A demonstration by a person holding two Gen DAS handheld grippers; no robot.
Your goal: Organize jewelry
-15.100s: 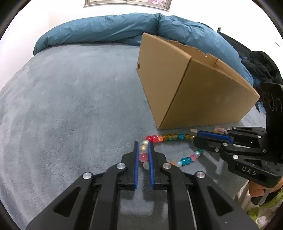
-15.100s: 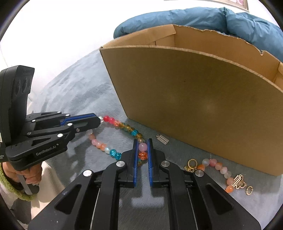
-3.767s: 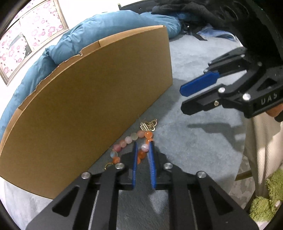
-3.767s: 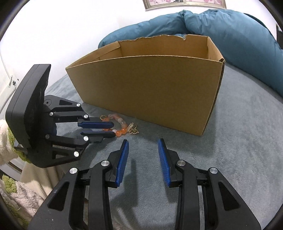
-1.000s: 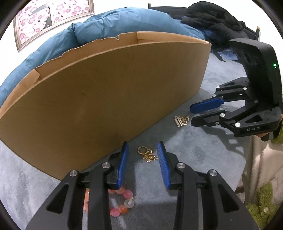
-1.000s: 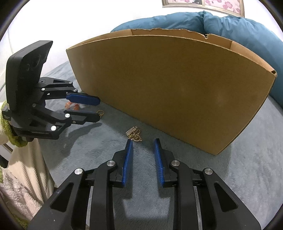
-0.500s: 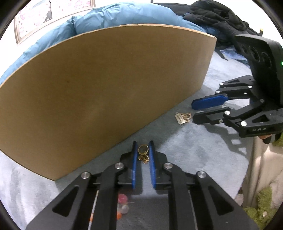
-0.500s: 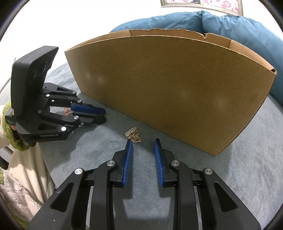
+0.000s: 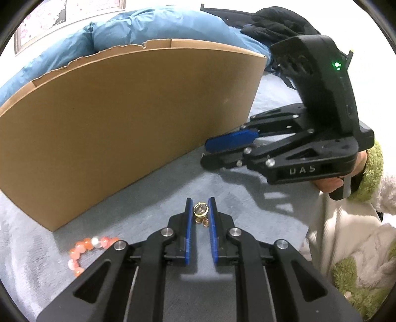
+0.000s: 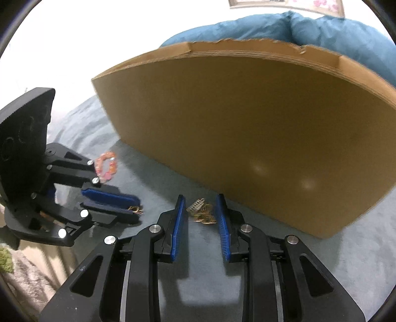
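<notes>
My left gripper is shut on a small gold ring charm and holds it just off the grey blanket; it also shows in the right wrist view with the gold charm at its tips. My right gripper is open, its jaws on either side of a gold charm cluster that lies by the cardboard box. In the left wrist view the right gripper is low by the box. An orange-pink bead bracelet lies on the blanket, and shows in the right wrist view.
The grey blanket covers the bed. A blue duvet lies bunched behind the box, with dark clothing at the far right. The person's green-and-cream sleeve is at the right edge.
My left gripper has lifted and drawn back with the gold ring charm. My right gripper has moved forward and down, so the charm cluster now sits between its open jaws.
</notes>
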